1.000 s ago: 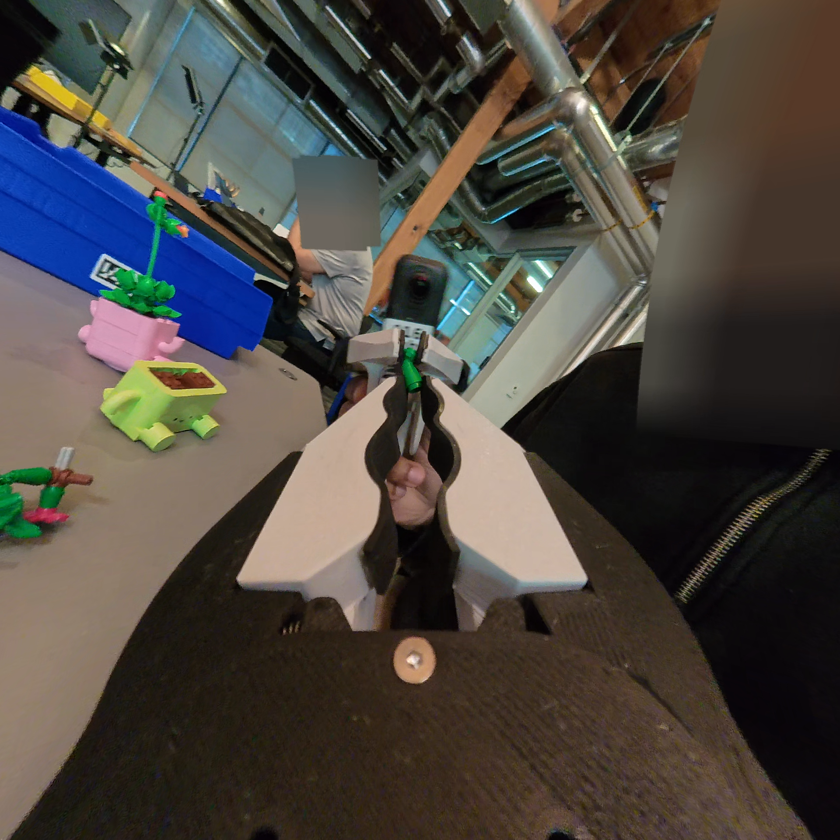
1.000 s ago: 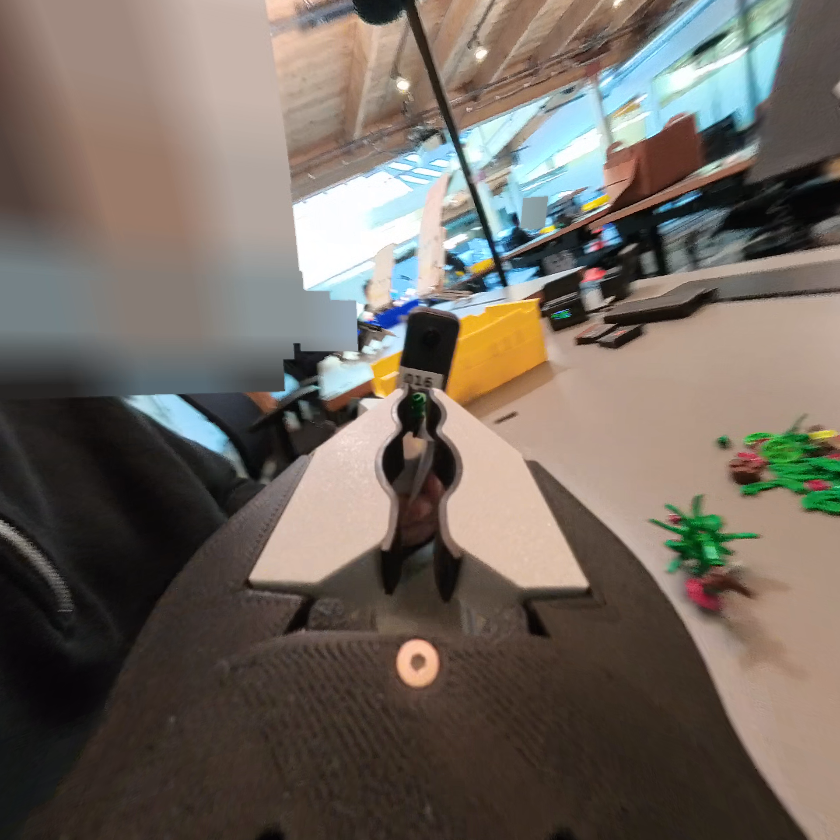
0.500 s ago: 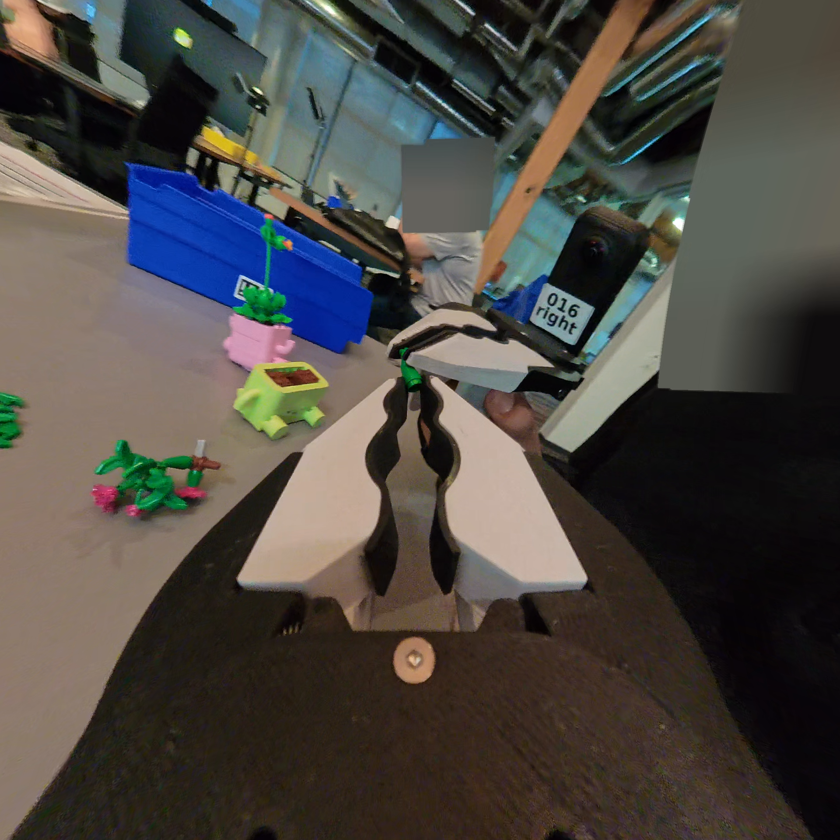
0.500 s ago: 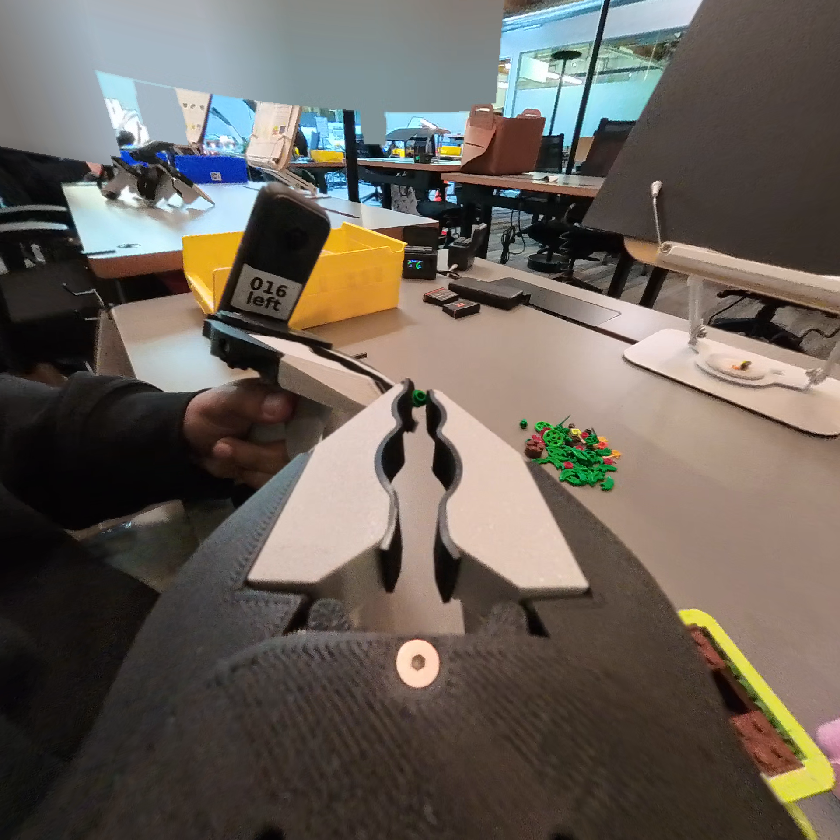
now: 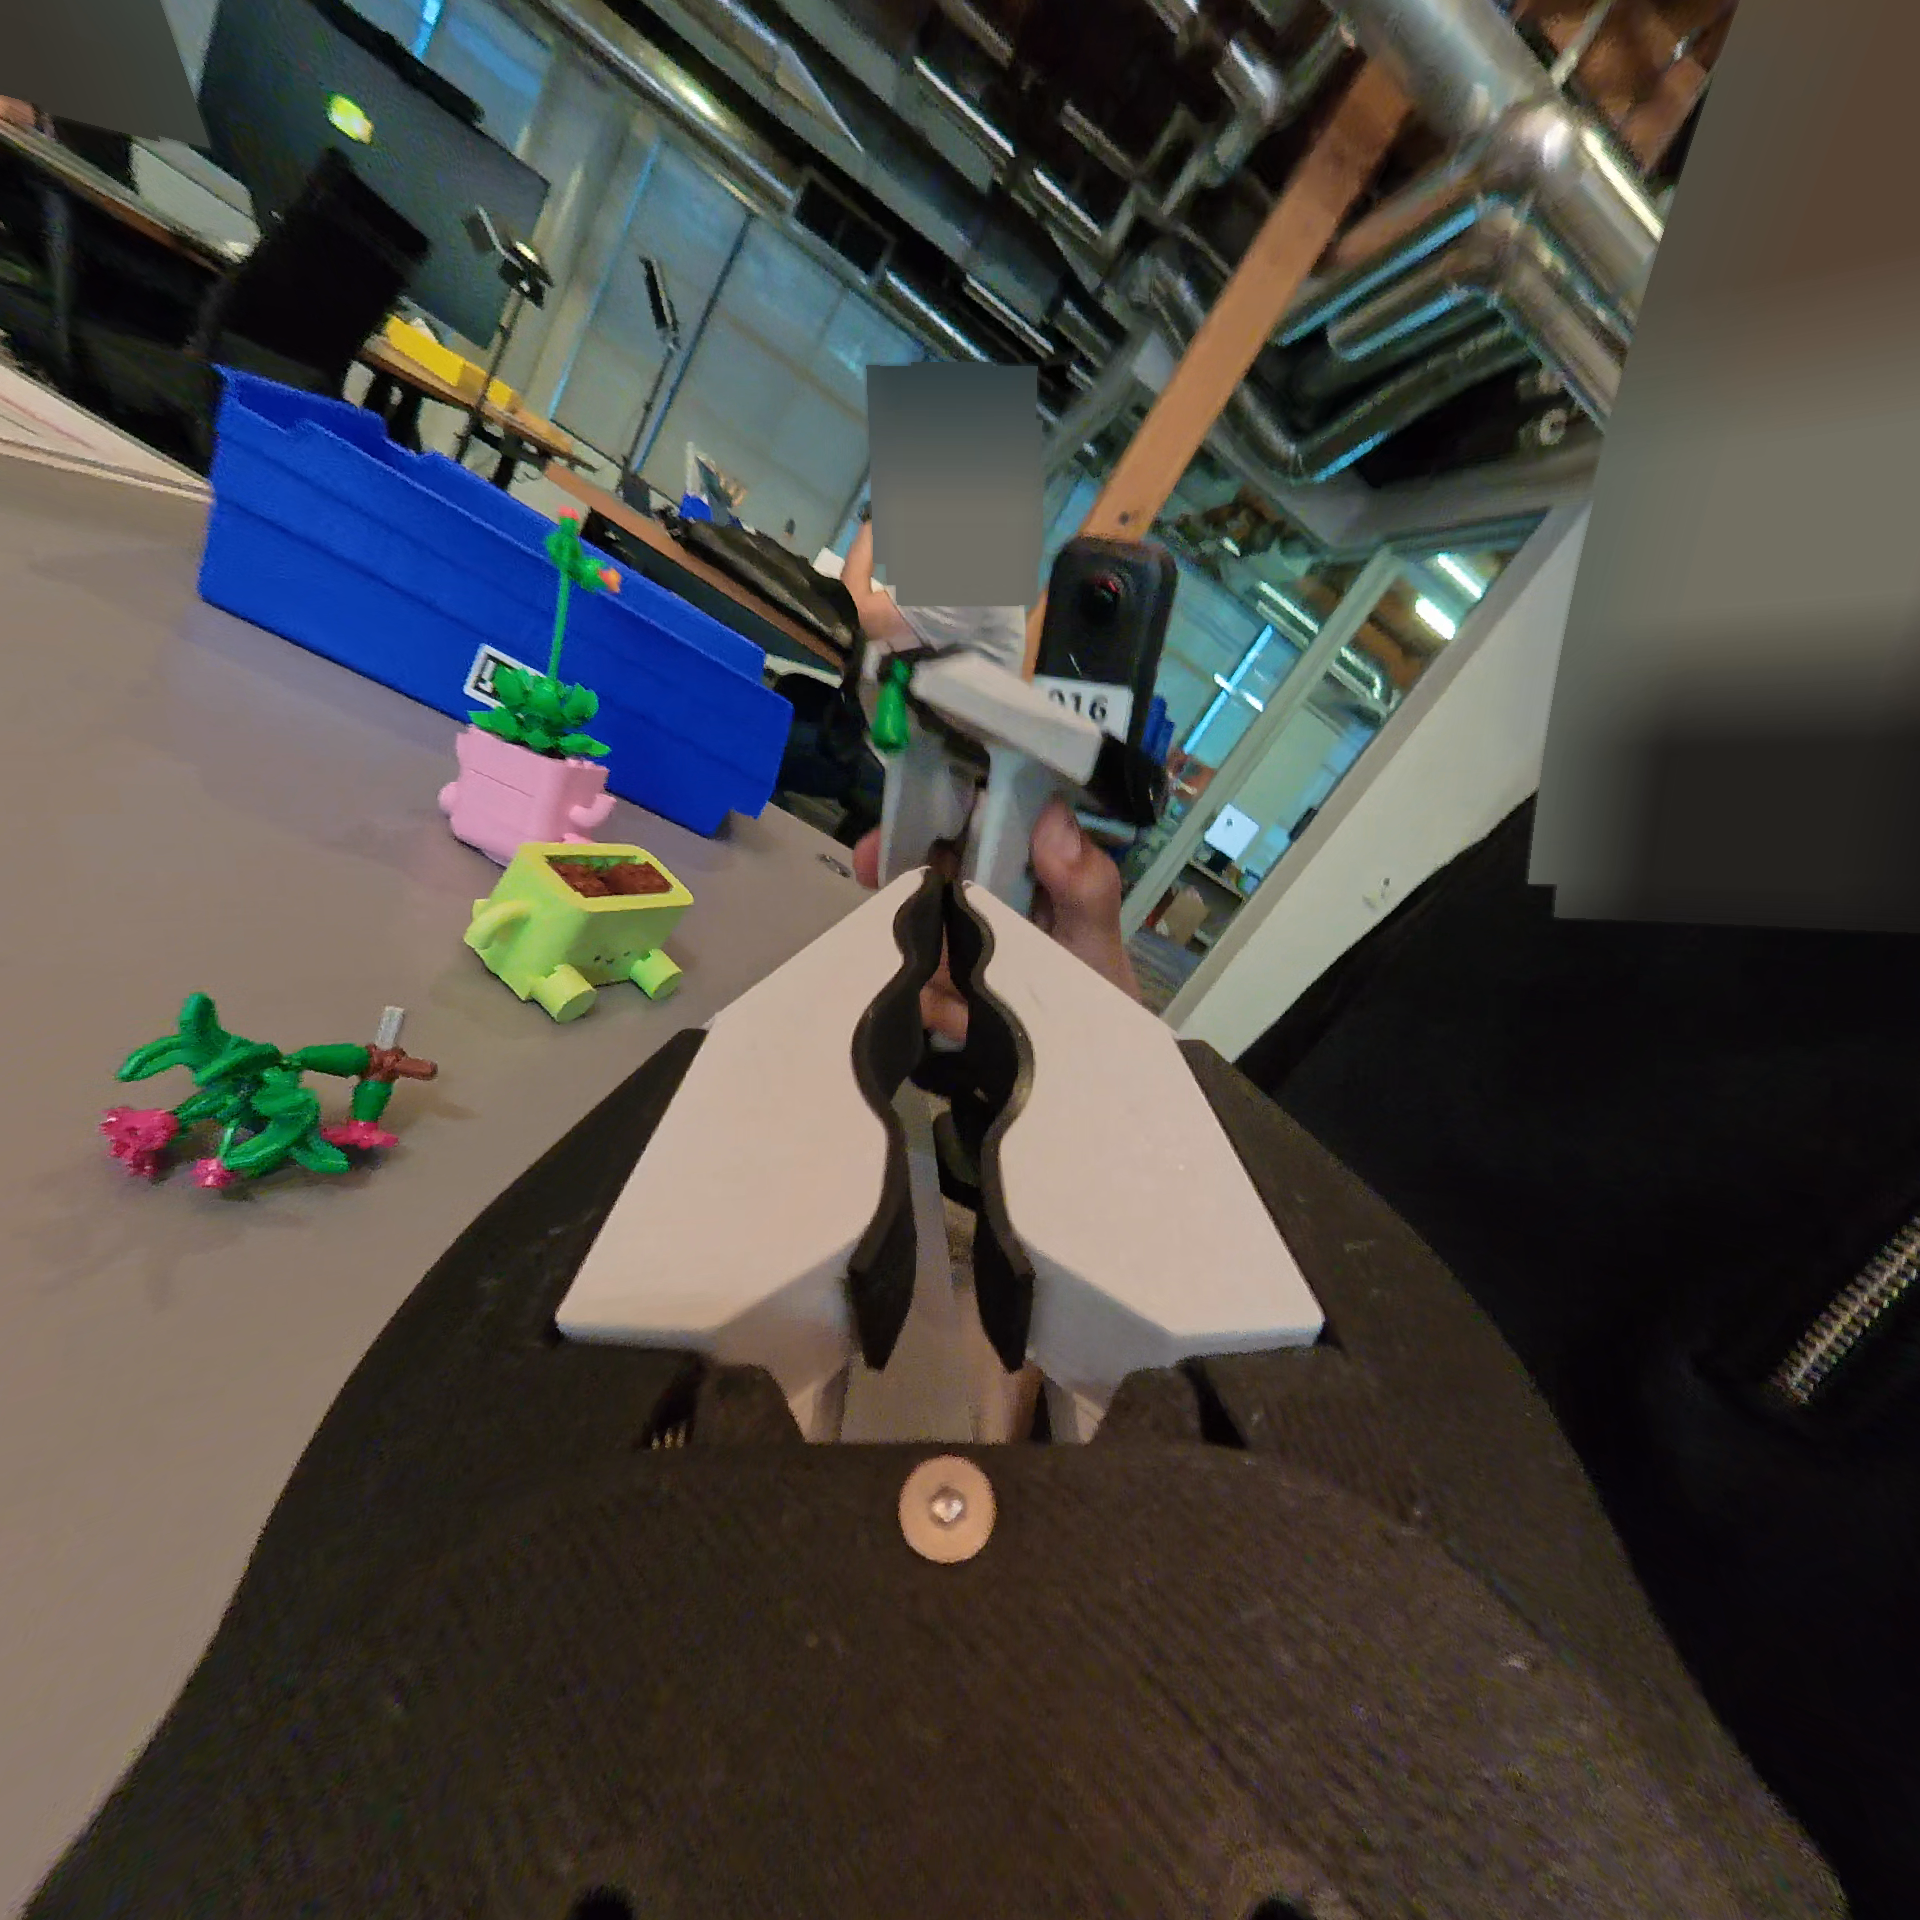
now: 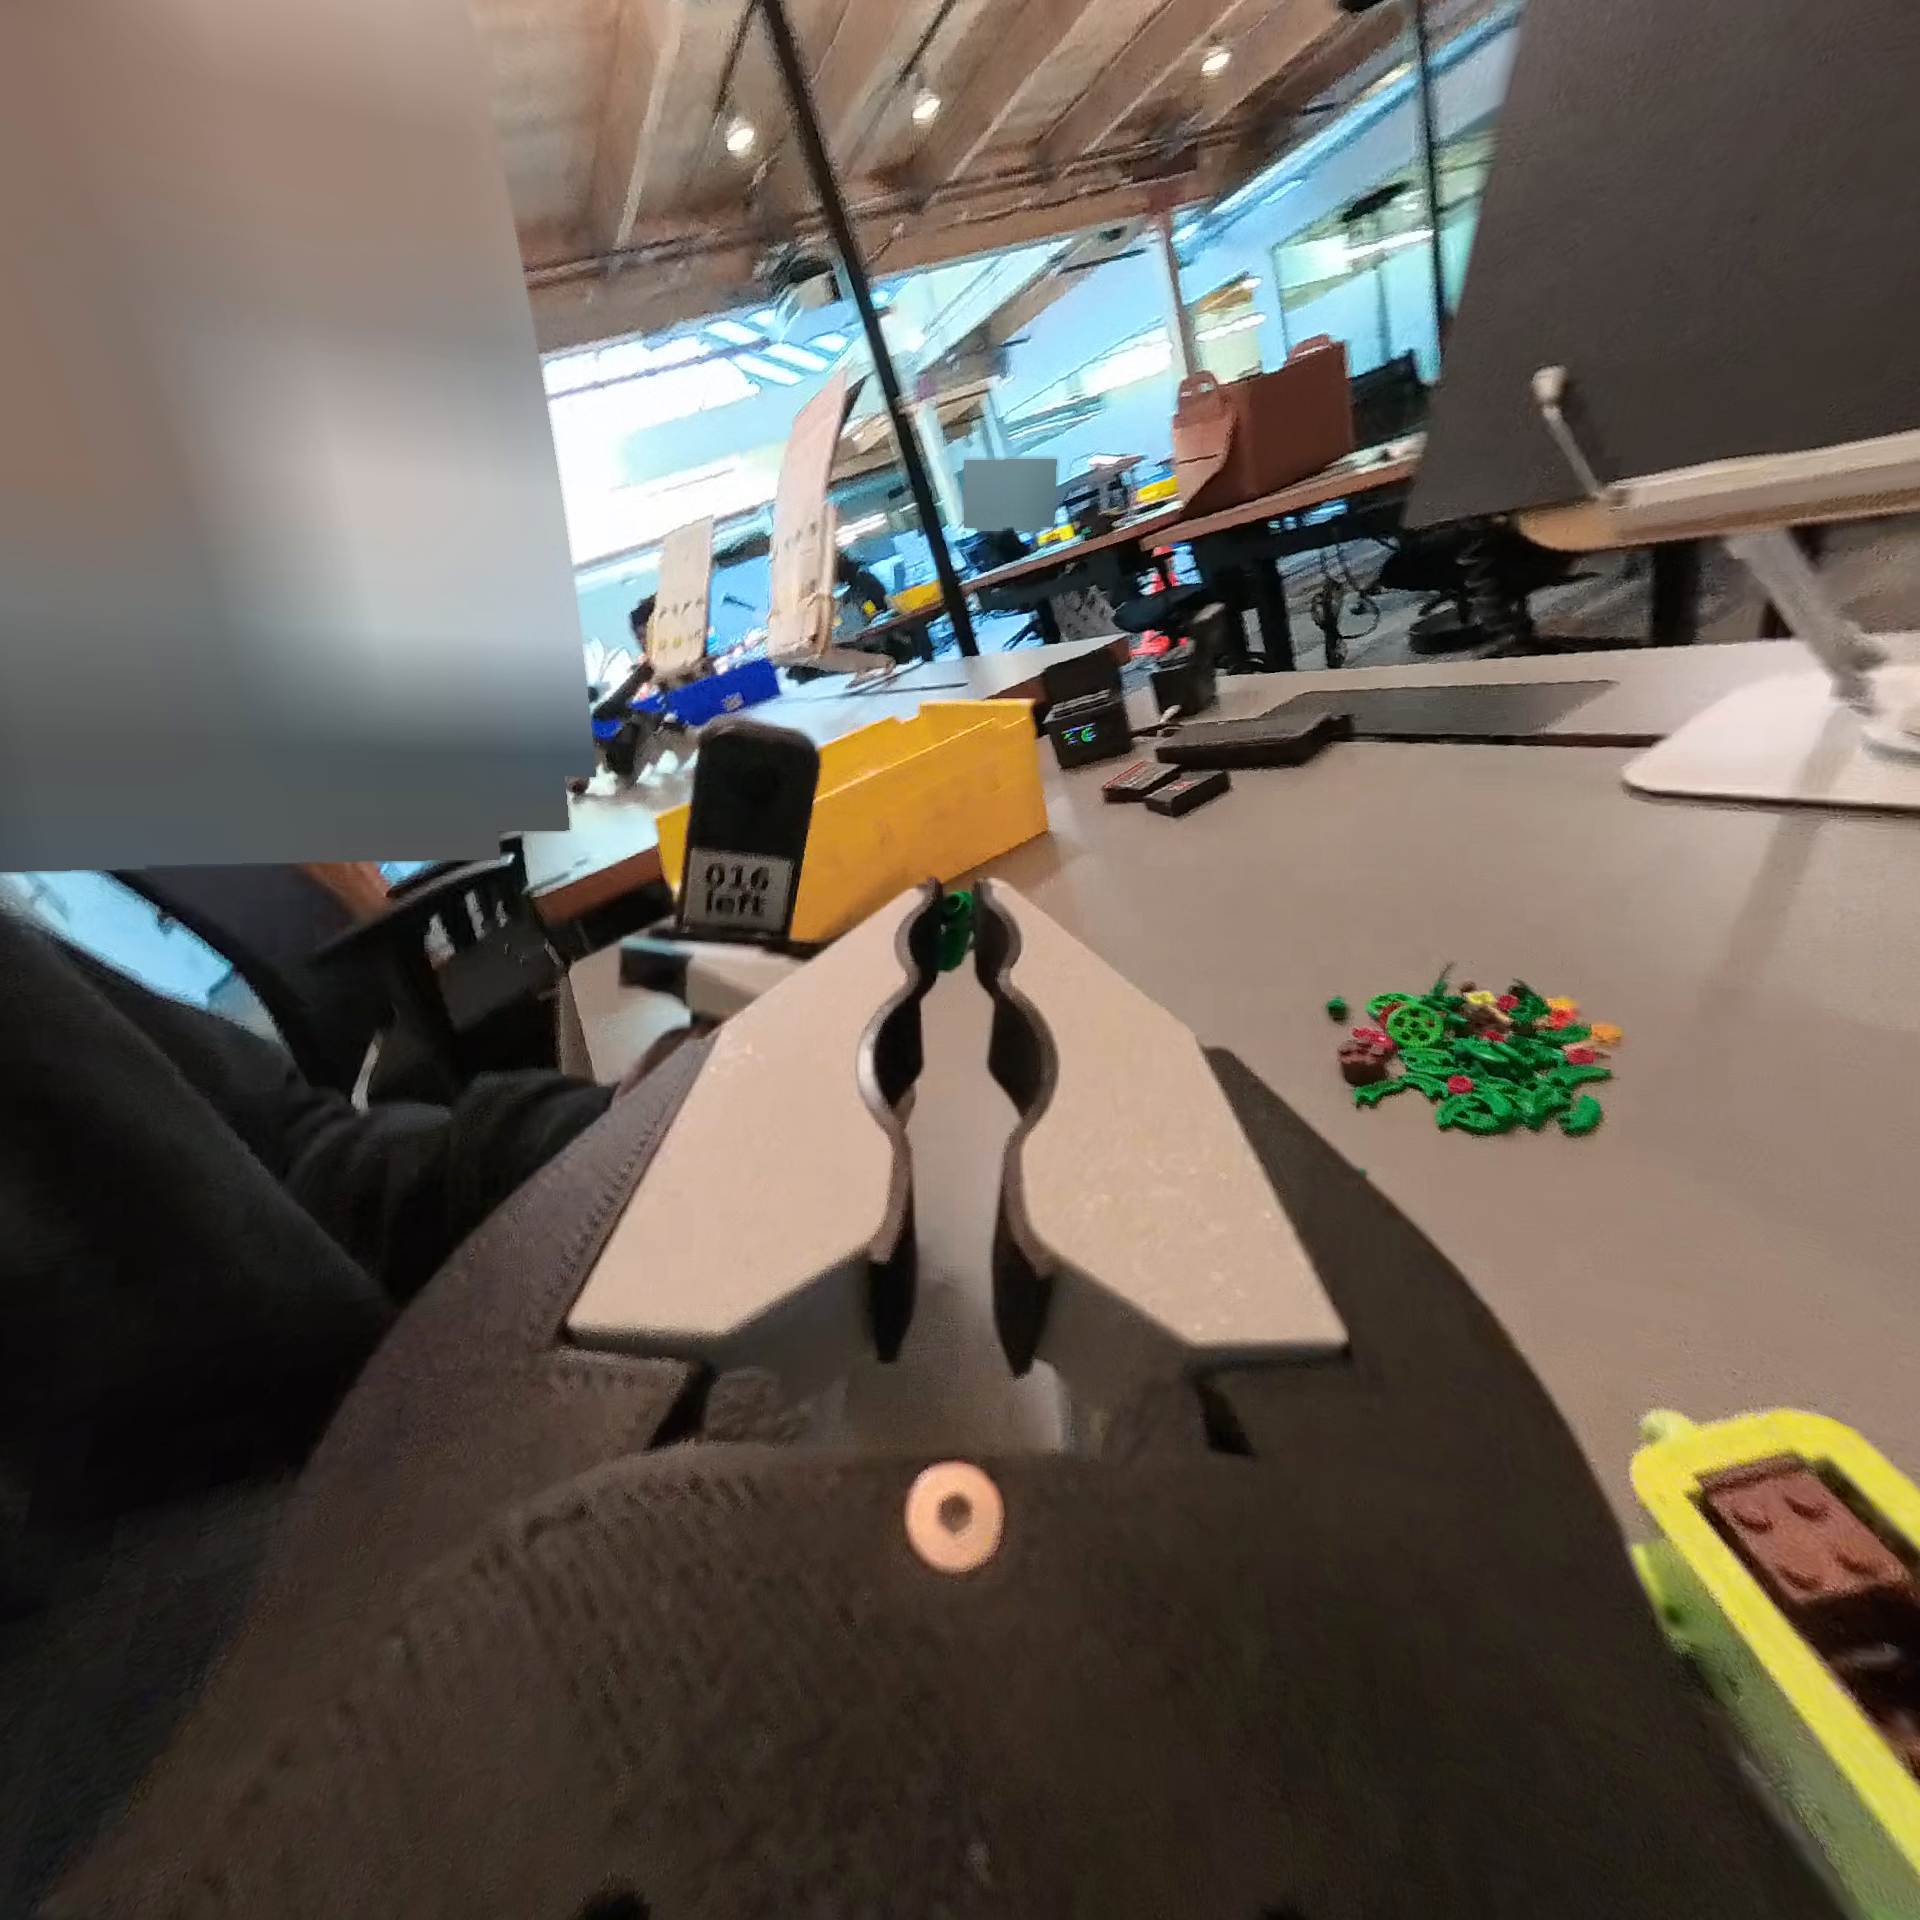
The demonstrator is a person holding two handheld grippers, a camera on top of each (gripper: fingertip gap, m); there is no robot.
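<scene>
My right gripper (image 6: 957,914) is shut on a small green stem piece (image 6: 954,920) held at its fingertips. In the left wrist view the same gripper (image 5: 902,707) is held by a hand above and just beyond my left gripper, with the green piece (image 5: 891,717) hanging from its tips. My left gripper (image 5: 940,878) is shut with nothing visible between its tips. It also shows in the right wrist view (image 6: 717,966), low and left of the right gripper's tips. Both are held above the grey table (image 5: 156,831) near its edge.
A lime green pot (image 5: 582,925) with brown soil and a pink pot (image 5: 525,795) with a tall plant stand before a blue bin (image 5: 416,592). A loose sprig with pink flowers (image 5: 260,1101) lies left. A pile of green pieces (image 6: 1475,1060), a yellow bin (image 6: 914,821) and a monitor stand (image 6: 1766,748) show on the right. The gap from one gripper's tips to the other's is roughly 5 cm.
The two grippers have drawn apart. The green piece, earlier between both sets of tips, now stays with the right gripper, which sits higher; the left gripper's tips are closed and bare.
</scene>
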